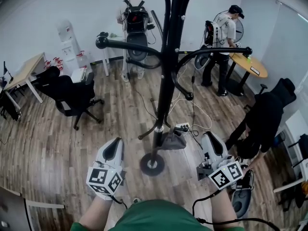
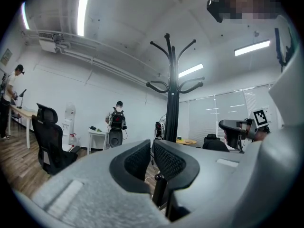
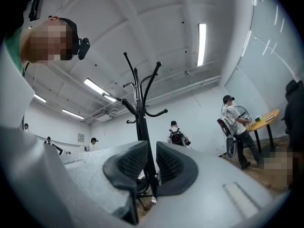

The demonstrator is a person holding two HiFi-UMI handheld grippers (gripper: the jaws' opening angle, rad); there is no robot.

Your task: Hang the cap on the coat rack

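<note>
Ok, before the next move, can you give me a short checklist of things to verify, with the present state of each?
1. Cap held in tongs: not ok; left gripper and right gripper hold nothing, tongs nearly shut.
2. Cap in view: not ok, none seen.
3. Coat rack upright: ok.
4. Hooks bare: ok.
5. People away from rack: ok.
</note>
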